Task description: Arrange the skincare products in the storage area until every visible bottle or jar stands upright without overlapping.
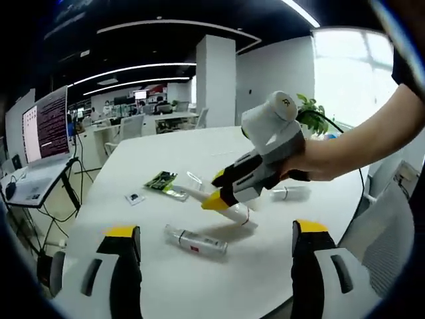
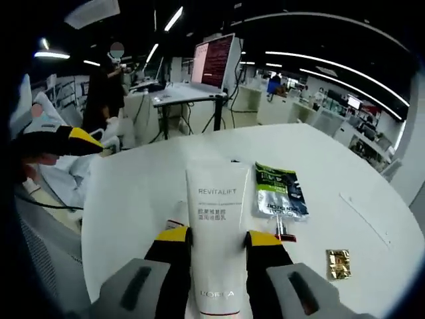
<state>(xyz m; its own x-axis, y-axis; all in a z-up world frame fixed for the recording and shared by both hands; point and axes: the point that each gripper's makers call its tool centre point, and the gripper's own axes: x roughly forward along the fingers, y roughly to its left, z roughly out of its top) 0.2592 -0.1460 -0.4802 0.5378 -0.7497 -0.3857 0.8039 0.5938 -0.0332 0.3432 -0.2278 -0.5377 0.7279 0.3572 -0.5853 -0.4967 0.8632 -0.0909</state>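
Observation:
My right gripper (image 2: pixel 218 246) is shut on a white tube (image 2: pixel 216 206) marked REVITALIFT, which lies lengthways between its jaws, pointing away over the white table (image 2: pixel 133 193). In the left gripper view that same right gripper (image 1: pixel 216 191) comes in from the right in a person's hand, holding the white tube (image 1: pixel 234 211) low over the table. A clear bottle (image 1: pixel 196 240) lies on its side just in front of it. My left gripper (image 1: pixel 216 230) stands wide open near the table's edge with nothing between its jaws. Its yellow tip (image 2: pixel 66 141) shows at the left.
A green and silver sachet (image 2: pixel 279 189) lies right of the tube, with a small gold sachet (image 2: pixel 337 262) nearer the edge. Another white tube (image 1: pixel 289 193) lies behind the right gripper. A laptop (image 1: pixel 46 126) stands on a side desk. A person (image 2: pixel 106 80) stands far off.

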